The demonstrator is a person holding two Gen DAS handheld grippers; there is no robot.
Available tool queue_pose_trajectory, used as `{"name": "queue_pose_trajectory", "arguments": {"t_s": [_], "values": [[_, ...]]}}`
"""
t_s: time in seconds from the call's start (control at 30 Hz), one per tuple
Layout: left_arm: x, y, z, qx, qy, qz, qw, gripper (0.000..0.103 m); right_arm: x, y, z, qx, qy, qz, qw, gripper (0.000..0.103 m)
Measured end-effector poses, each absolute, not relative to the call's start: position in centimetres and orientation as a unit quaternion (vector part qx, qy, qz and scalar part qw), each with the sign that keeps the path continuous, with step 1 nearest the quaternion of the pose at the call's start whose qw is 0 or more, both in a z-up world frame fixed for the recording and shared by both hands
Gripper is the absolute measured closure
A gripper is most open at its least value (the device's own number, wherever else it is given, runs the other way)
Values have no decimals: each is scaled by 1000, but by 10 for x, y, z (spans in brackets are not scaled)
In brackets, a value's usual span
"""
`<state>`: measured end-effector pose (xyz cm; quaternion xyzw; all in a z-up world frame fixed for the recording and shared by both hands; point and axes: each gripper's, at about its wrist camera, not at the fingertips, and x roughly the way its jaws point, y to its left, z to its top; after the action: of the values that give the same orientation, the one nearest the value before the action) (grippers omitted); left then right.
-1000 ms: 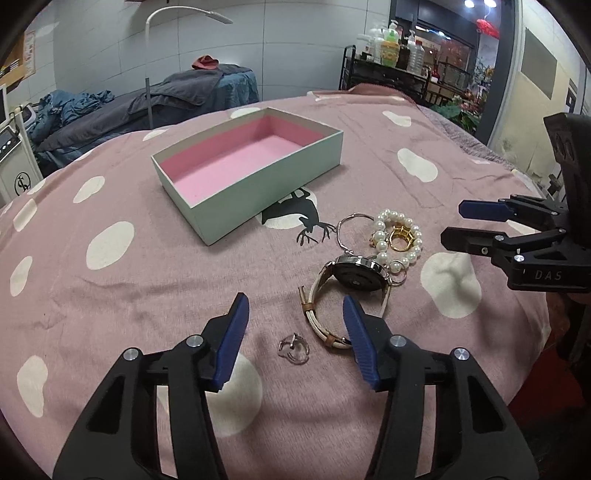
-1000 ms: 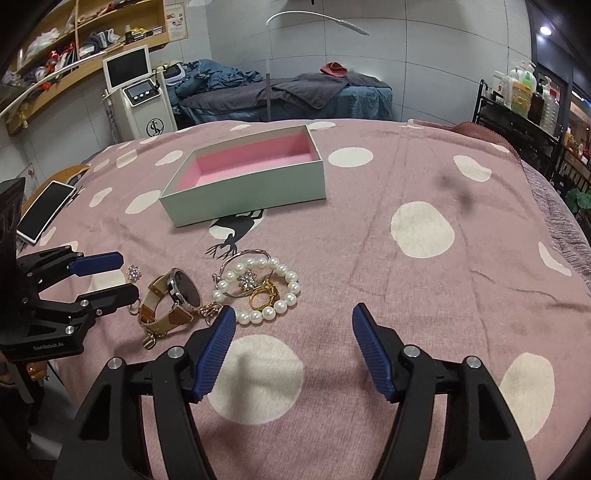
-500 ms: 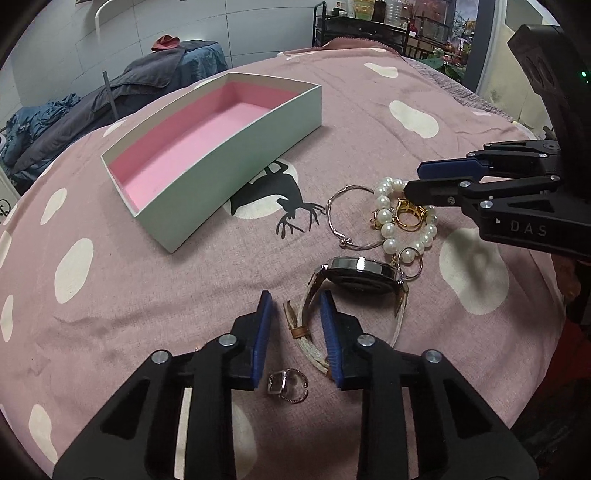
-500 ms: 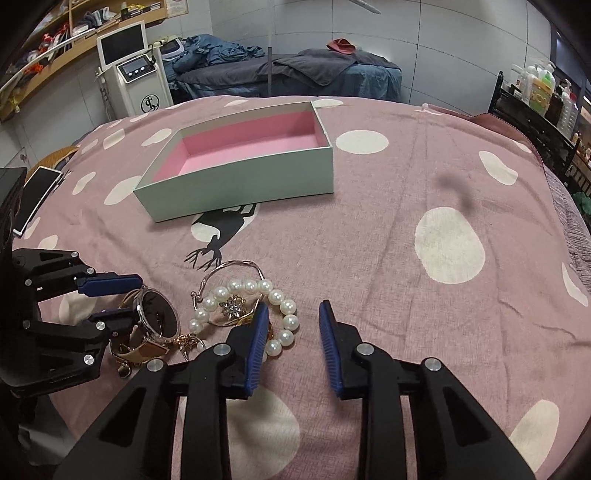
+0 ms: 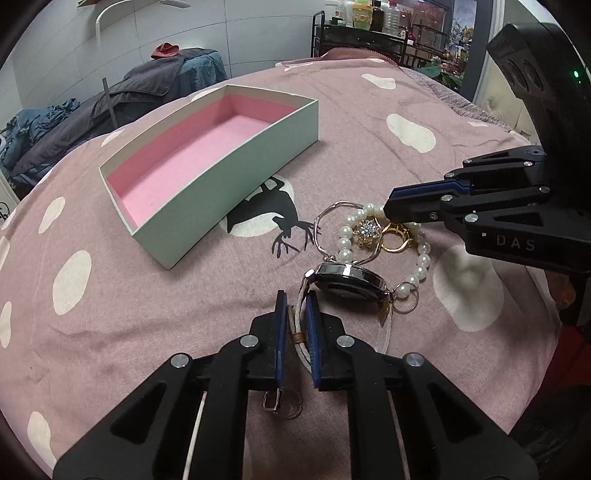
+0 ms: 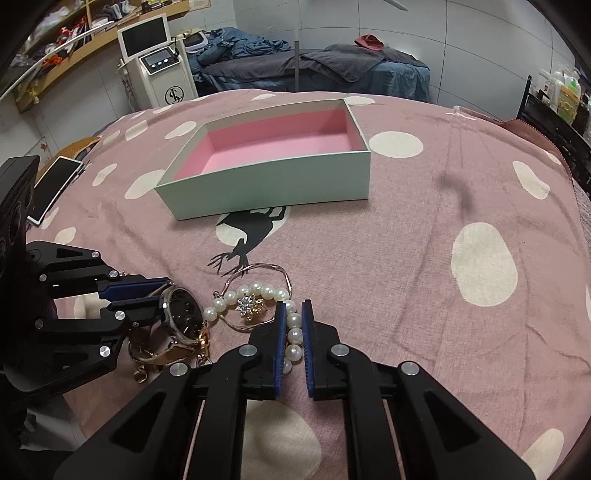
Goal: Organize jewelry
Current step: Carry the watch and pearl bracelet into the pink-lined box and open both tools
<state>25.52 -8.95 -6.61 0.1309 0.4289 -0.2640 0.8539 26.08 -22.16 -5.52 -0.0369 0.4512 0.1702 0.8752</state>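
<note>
An open pale-green box (image 5: 236,177) with pink lining (image 6: 280,147) stands on the pink spotted cloth. In front of it lie a watch (image 5: 351,284) with a pale strap, a pearl bracelet (image 6: 291,332), a thin bangle (image 5: 325,225), a flower brooch (image 6: 251,306) and a gold ring (image 5: 397,240). My left gripper (image 5: 295,314) is shut on the watch strap; it also shows in the right wrist view (image 6: 151,299). My right gripper (image 6: 293,325) is shut on the pearl bracelet; it also shows in the left wrist view (image 5: 391,210).
A small ring (image 5: 288,406) lies on the cloth under my left gripper. A phone (image 6: 51,188) lies at the table's left edge. A white machine (image 6: 159,74), a covered bed (image 6: 332,62) and a shelf of bottles (image 5: 369,22) stand beyond the table.
Both grippers have moved forward and down and closed: the left onto the watch strap, the right onto the pearl bracelet. The box has not moved.
</note>
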Motion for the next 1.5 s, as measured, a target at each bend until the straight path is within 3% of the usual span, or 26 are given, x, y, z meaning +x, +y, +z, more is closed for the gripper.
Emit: {"name": "queue_pose_trajectory", "arguments": {"t_s": [0.23, 0.4, 0.43, 0.73, 0.8, 0.83, 0.87, 0.9, 1.27, 1.33, 1.5], "values": [[250, -79, -52, 112, 415, -268, 862, 93, 247, -236, -34, 15, 432, 206, 878, 95], [246, -74, -37, 108, 401, -272, 868, 93, 234, -232, -5, 14, 400, 234, 886, 95], [246, -73, -33, 107, 397, -272, 870, 93, 232, -231, 1, 12, 395, 238, 887, 103], [253, -64, -13, 108, 380, -259, 881, 93, 241, -221, 26, -13, 367, 231, 901, 102], [253, -64, -15, 109, 381, -257, 881, 93, 248, -225, 18, -11, 376, 221, 900, 91], [253, -64, -15, 110, 381, -258, 881, 93, 251, -228, 11, -14, 383, 205, 900, 72], [252, -64, -15, 110, 381, -258, 881, 93, 254, -231, 4, -18, 391, 188, 901, 64], [252, -64, -16, 111, 380, -259, 881, 93, 257, -234, -5, -25, 405, 173, 897, 63], [259, -69, -23, 116, 390, -257, 877, 93, 281, -216, -64, -106, 484, 130, 859, 83], [261, -68, -25, 115, 391, -253, 877, 93, 280, -210, -64, -121, 484, 144, 855, 94], [268, -62, -22, 98, 390, -249, 881, 93, 273, -215, -50, -98, 460, 162, 867, 94]]}}
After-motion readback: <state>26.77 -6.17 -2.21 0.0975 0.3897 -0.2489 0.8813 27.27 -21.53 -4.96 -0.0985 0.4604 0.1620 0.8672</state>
